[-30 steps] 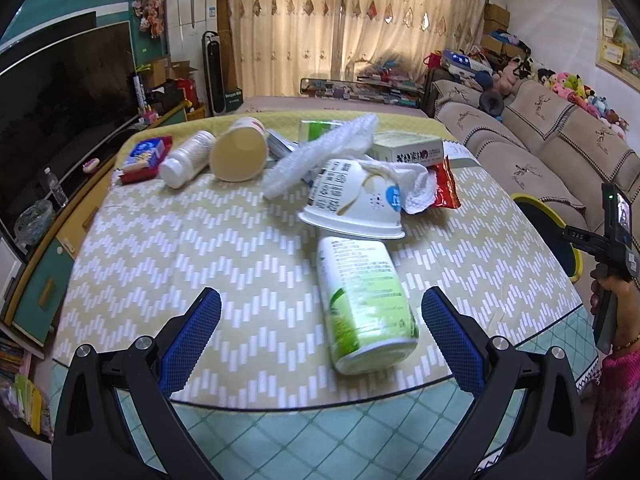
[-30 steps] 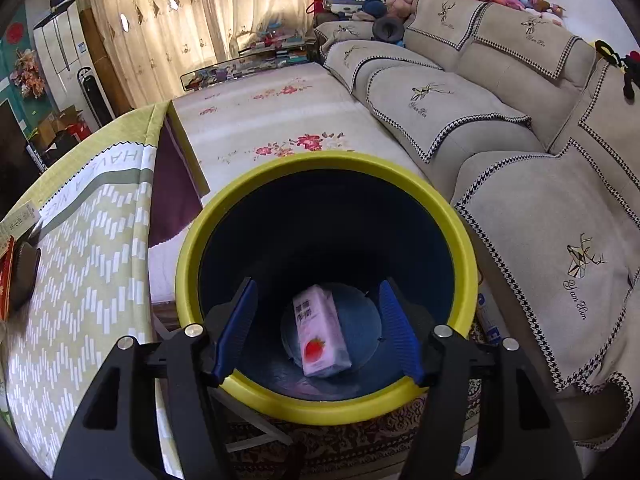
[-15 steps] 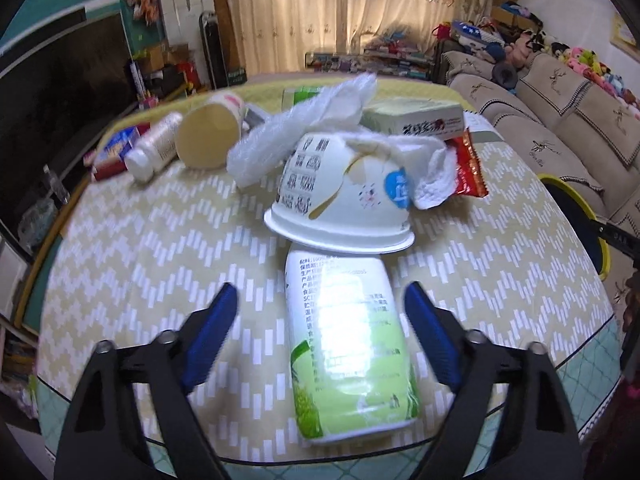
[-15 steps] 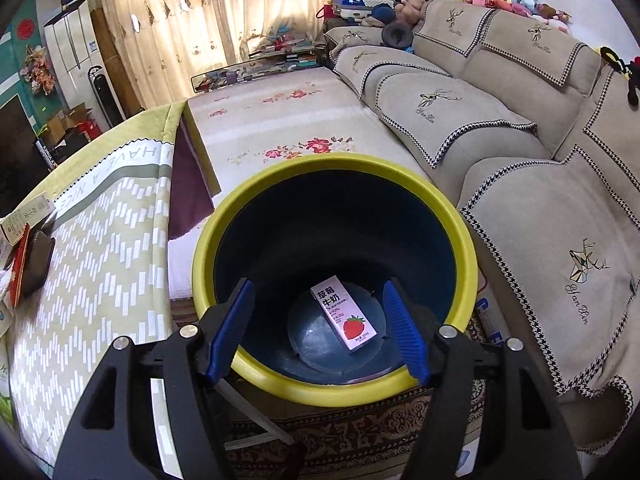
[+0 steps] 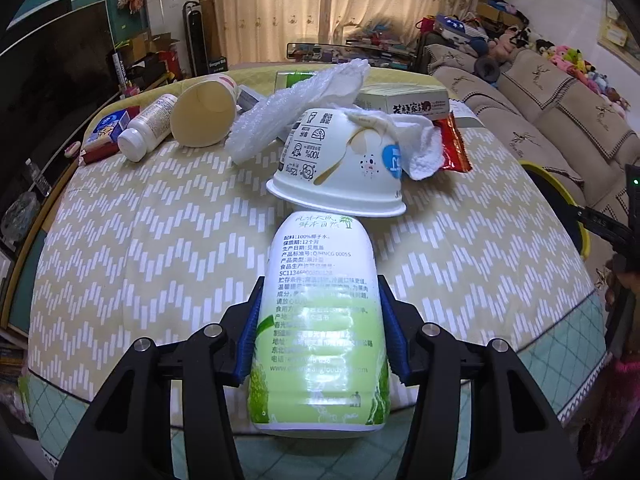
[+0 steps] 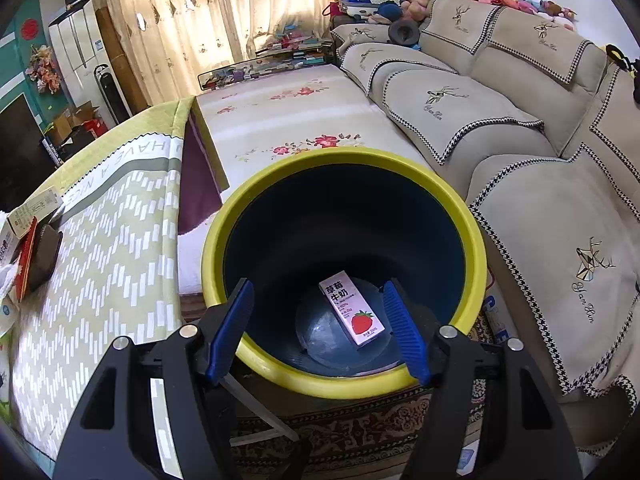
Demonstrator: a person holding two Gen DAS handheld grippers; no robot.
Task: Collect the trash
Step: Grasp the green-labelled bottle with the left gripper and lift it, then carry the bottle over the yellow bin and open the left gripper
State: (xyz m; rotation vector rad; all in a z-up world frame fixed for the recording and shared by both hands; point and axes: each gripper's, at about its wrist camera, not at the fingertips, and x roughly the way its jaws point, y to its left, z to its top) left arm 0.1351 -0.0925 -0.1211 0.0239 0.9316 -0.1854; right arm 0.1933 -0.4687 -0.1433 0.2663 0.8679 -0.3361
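The bottle [image 5: 320, 320] lies on its side near the front edge of the desk [image 5: 140, 248], its base towards my left camera, and my left gripper [image 5: 320, 338] has its blue fingers [image 5: 249, 340] pressed against both flanks of it, so I read that as a grip on the bottle. Its far end touches, or sits just in front of, the rim of an upturned white cup [image 5: 340, 168]. A crumpled tissue [image 5: 420, 140] drapes over that cup's right side, with a red wrapper [image 5: 454, 148] behind the tissue. A sheet of bubble wrap [image 5: 296, 104] leans over the cup from the left. Further left a paper cup [image 5: 204, 112] lies on its side with its mouth towards me, and a small white bottle [image 5: 146, 128] lies just beside it. A flat box [image 5: 404, 100] sits at the back of the heap. On the right side, my right gripper [image 6: 316, 328] hangs over the bin [image 6: 248, 220], its fingers [image 6: 228, 328] spread apart with nothing between them. The bin stands on the floor between the desk and the sofa [image 6: 500, 112]. A pink strawberry milk carton [image 6: 352, 308] lies flat on the bin's bottom.
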